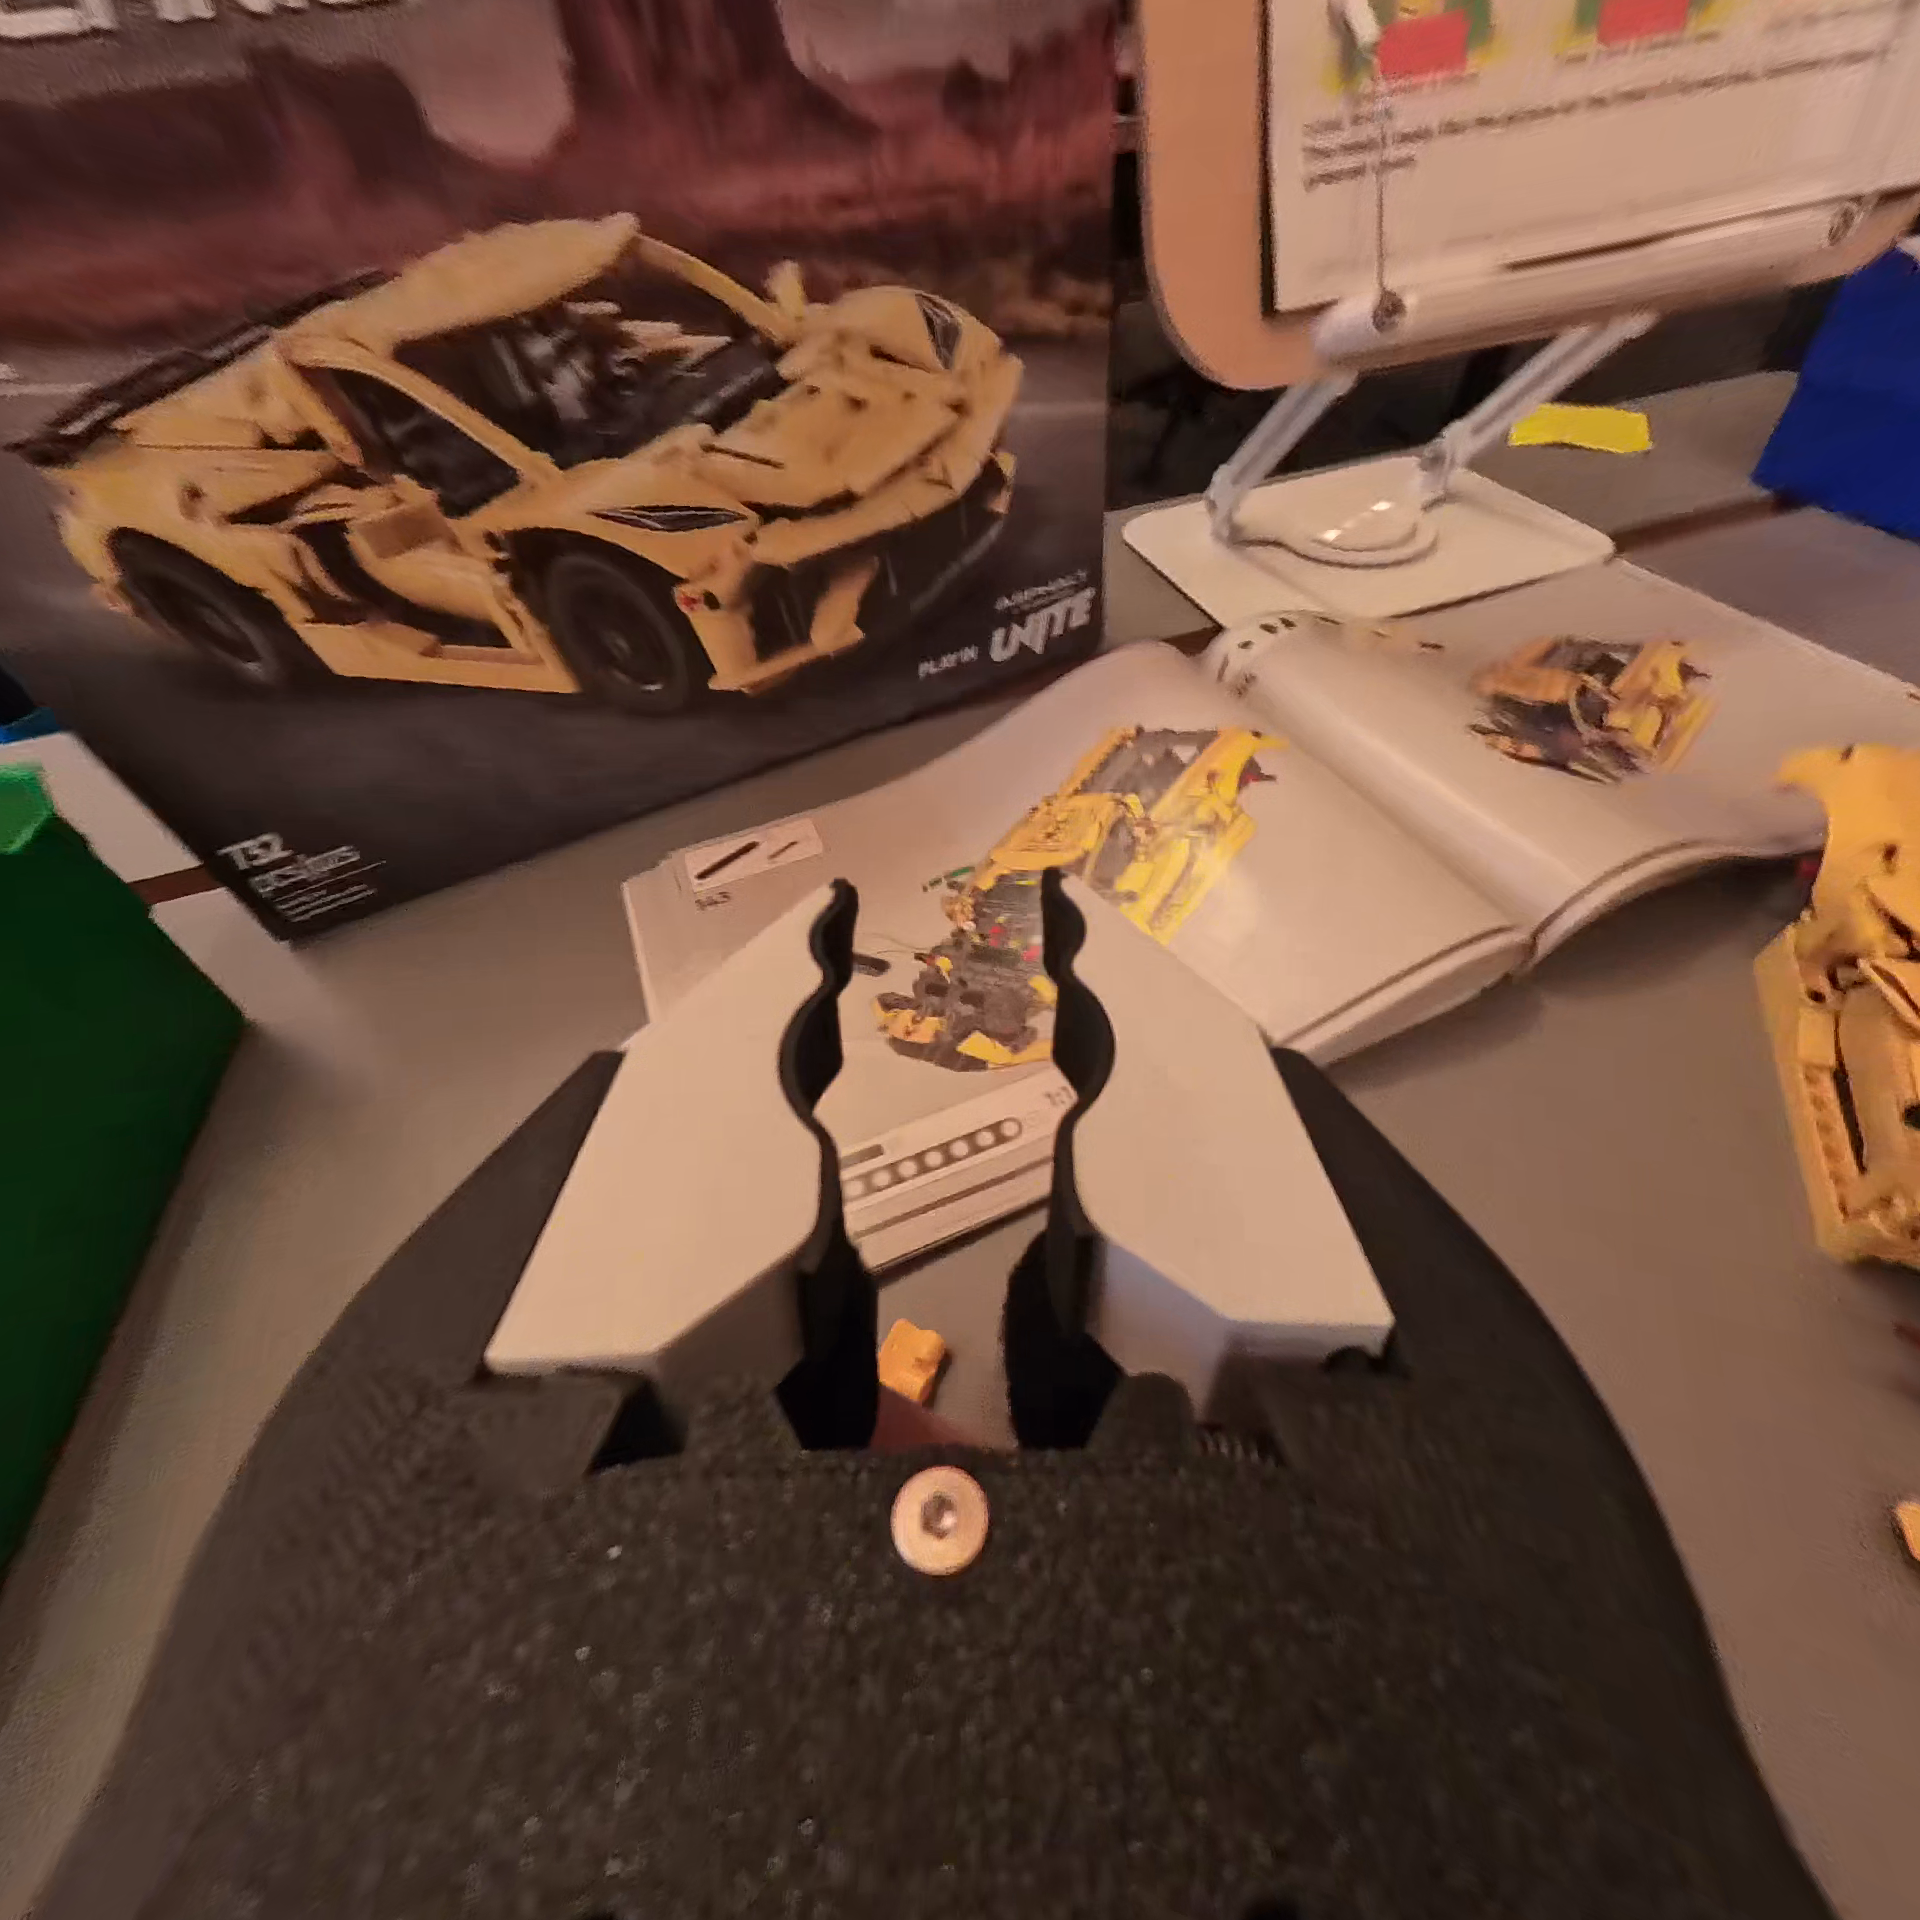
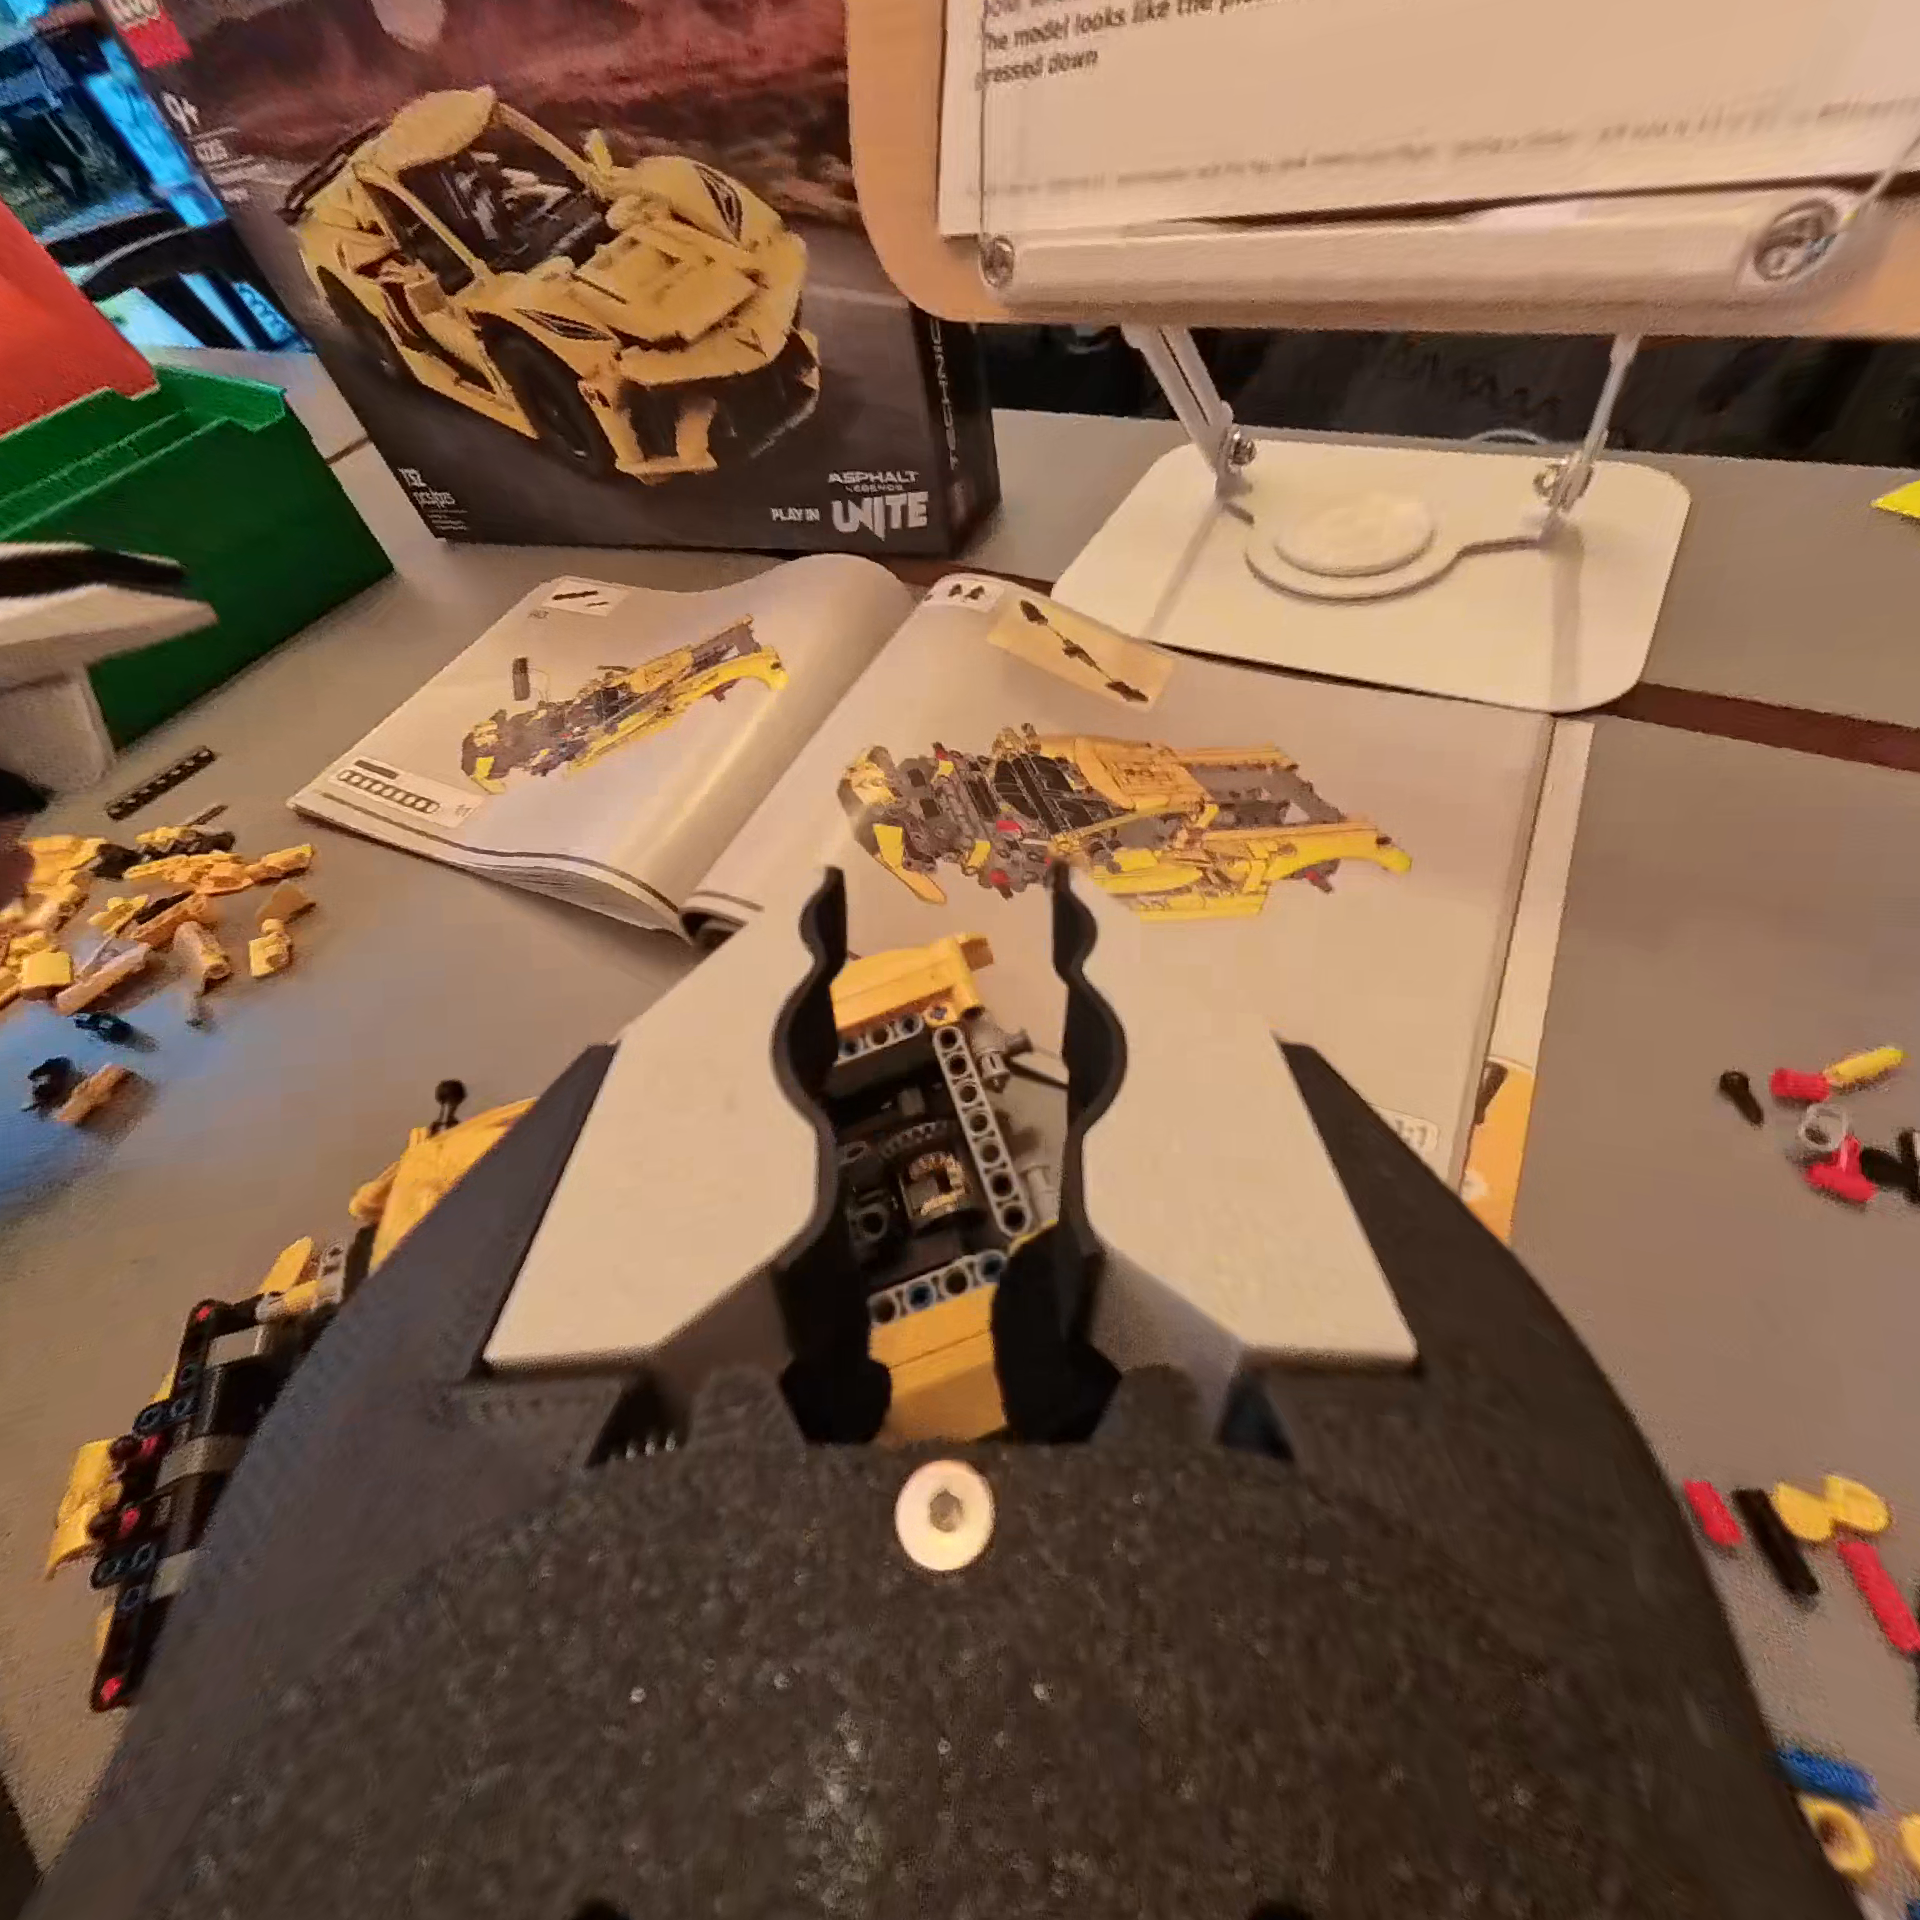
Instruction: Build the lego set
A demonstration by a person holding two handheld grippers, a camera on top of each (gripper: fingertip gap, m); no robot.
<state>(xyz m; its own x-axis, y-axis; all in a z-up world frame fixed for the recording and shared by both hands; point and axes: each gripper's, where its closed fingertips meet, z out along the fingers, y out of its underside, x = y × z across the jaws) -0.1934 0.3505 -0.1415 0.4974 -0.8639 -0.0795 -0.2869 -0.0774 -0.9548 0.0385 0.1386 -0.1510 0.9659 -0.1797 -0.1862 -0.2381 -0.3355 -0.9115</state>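
Hovering parted, right tongs (image 2: 940,894) straddle the car model (image 2: 925,1122); left tongs (image 1: 948,894) gape empty.

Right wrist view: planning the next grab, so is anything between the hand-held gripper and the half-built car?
Nothing visible. The right hand-held gripper is open directly above the half-built car, whose chassis shows between its fingers.

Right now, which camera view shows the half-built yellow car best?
The right wrist view: the half-built car lies under the open right gripper, its grey beams and yellow panels visible. The left wrist view shows only its yellow edge at the frame's right side.
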